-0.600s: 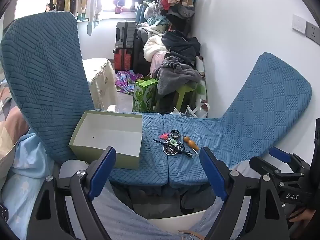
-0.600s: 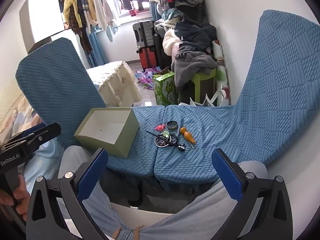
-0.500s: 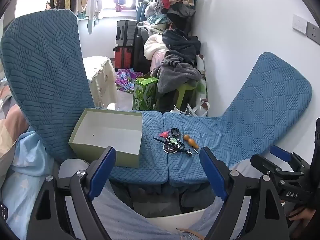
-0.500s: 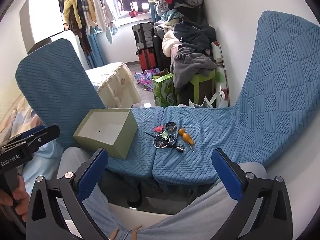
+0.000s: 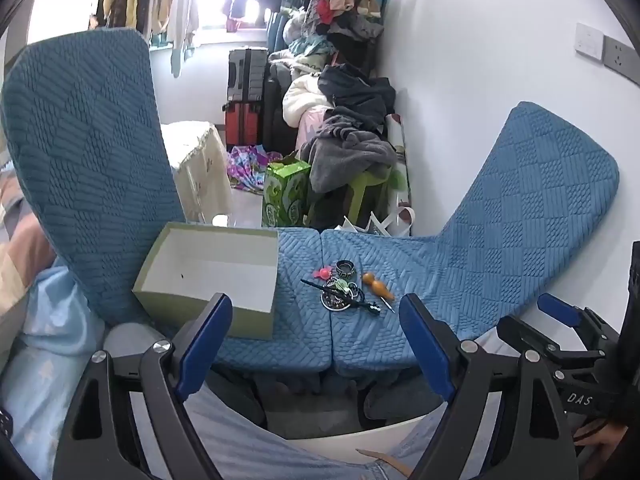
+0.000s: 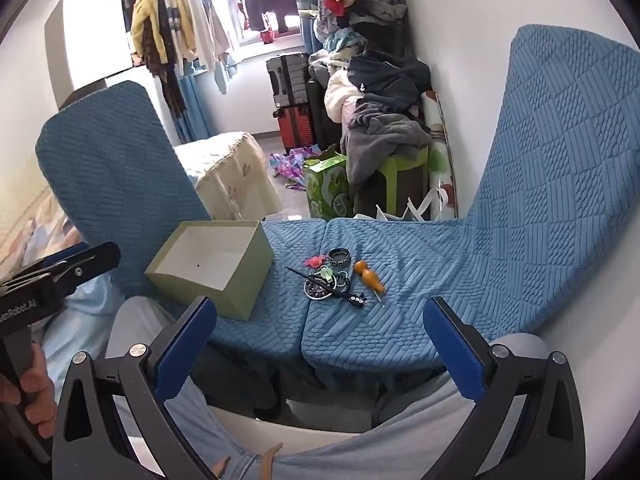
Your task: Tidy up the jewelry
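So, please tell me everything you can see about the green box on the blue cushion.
The green box is an open rectangular box, seemingly cardboard, with pale olive-green outer walls and a white inside. It has no lid and holds nothing except one tiny dark speck. It stands upright on the blue cushion, left of the jewelry pile and apart from it. No gripper touches it.

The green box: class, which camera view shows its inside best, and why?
The left wrist view: the green box sits closer and is seen from higher, so its pale floor, with one dark speck, shows broadly; a left finger overlaps the front wall. The right wrist view shows the box smaller and obliquely, its corner toward the camera.
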Tool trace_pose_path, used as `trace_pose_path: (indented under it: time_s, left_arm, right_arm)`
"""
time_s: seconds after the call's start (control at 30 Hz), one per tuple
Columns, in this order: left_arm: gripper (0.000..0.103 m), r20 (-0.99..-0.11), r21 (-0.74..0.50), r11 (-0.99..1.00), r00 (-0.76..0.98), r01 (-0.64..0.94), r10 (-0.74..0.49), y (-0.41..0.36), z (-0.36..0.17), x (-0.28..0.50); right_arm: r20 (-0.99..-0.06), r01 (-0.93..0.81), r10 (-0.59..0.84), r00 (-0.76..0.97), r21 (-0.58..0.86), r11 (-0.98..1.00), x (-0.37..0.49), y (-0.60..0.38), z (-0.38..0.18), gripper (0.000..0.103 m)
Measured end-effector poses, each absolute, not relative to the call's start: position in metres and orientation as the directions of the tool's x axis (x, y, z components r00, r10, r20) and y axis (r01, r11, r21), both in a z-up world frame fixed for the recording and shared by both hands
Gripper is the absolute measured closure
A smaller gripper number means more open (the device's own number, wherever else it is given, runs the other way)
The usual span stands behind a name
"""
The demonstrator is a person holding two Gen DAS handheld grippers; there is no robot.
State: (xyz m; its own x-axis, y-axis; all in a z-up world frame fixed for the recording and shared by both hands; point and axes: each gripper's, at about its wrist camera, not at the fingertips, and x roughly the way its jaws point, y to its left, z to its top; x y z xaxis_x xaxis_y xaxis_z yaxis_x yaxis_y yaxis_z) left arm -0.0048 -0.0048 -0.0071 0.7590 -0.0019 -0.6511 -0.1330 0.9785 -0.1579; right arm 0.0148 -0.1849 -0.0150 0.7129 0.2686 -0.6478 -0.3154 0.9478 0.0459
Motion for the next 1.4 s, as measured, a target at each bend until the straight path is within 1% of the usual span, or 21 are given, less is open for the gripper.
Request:
trace_pose_path:
  time_s: [0.13, 0.37, 0.67, 0.83, 0.9, 1.0, 1.2, 1.4]
  left_arm:
    - [0.017, -0.645, -0.149, 0.979, 0.764, -0.14, 0.011, -0.009, -0.011, -0.003]
    - [0.017, -0.668, -0.138, 0.976, 0.744, -0.167, 0.033, -0.008, -0.024, 0.006]
    - [0.017, -0.695, -0.159, 0.975, 0.719, -0.157, 0.002, -0.008, -0.043, 0.02]
    - [0.017, -0.719, -0.145, 0.978, 0.695, -0.148, -0.002, -0.009, -0.051, 0.034]
    - [0.017, -0.721, -0.148, 0.98, 0.693, -0.132, -0.015, -0.009, -0.05, 0.038]
    - [0.017, -0.711, -0.126, 0.983, 0.703, -0.135, 0.005, -0.011, -0.048, 0.039]
    - [0.017, -0.715, -0.131, 0.981, 0.699, -0.146, 0.009, -0.007, -0.047, 0.038]
    - [0.017, -0.72, -0.147, 0.976, 0.694, -0.158, 0.004, 0.001, -0.049, 0.037]
  right_arm:
    - [-0.642, -0.312, 0.273, 0.716, 0.055, 0.948, 0.015, -0.187, -0.019, 0.0]
    - [-0.636, -0.291, 0.275, 0.721, 0.082, 0.953, 0.021, -0.194, -0.03, 0.0]
    - [-0.65, -0.286, 0.269, 0.711, 0.082, 0.955, 0.028, -0.192, -0.04, 0.0]
    - [-0.663, -0.268, 0.254, 0.704, 0.083, 0.96, 0.033, -0.195, -0.047, 0.0]
    - [-0.665, -0.258, 0.248, 0.705, 0.086, 0.962, 0.034, -0.197, -0.047, 0.0]
    - [-0.668, -0.254, 0.239, 0.705, 0.077, 0.964, 0.034, -0.196, -0.047, 0.0]
    - [-0.698, -0.284, 0.253, 0.67, 0.074, 0.956, 0.039, -0.188, -0.051, 0.0]
    - [-0.704, -0.308, 0.273, 0.656, 0.08, 0.948, 0.042, -0.182, -0.052, 0.0]
